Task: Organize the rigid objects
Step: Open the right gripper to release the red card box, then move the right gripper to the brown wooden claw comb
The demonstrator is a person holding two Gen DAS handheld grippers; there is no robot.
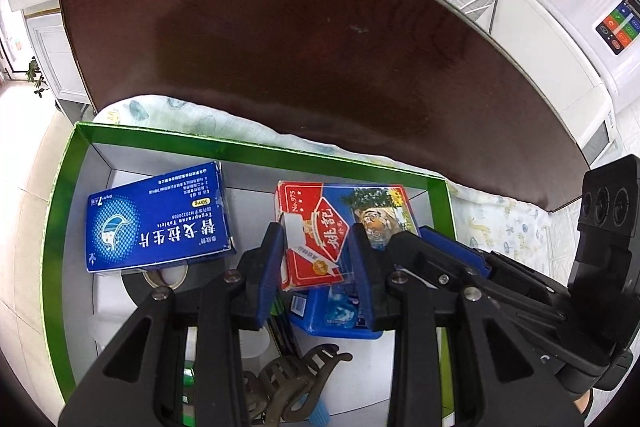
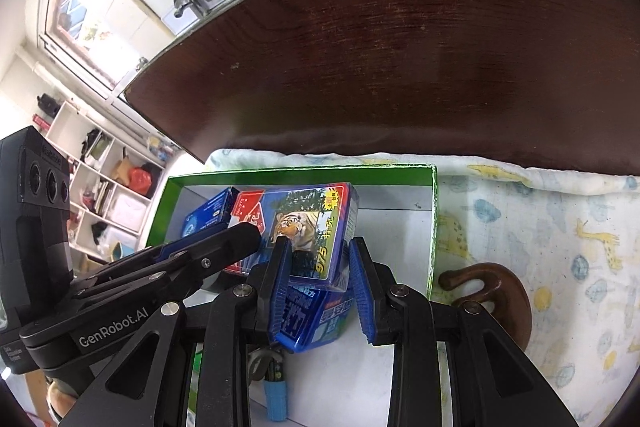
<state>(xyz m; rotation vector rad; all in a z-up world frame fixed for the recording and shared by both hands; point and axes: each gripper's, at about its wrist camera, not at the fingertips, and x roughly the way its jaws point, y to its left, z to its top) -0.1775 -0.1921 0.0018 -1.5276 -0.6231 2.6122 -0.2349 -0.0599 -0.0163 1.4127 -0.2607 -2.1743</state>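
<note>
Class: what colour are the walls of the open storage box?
Green box walls; clearest in the left wrist view.

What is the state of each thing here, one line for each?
Green box: open, no lid.
Card pack: tilted on a blue box, between both grippers.
Medicine box: closed, lying inside.
Hair clip: lying inside.
Left gripper: around the pack.
Right gripper: around the pack.

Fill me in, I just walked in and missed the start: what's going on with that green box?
A person holds a gripper in each hand over the green-rimmed box. Both the left gripper and the right gripper clamp one tiger-print card pack, held above a blue plastic case. A blue medicine box and a brown hair claw already lie inside.
</note>
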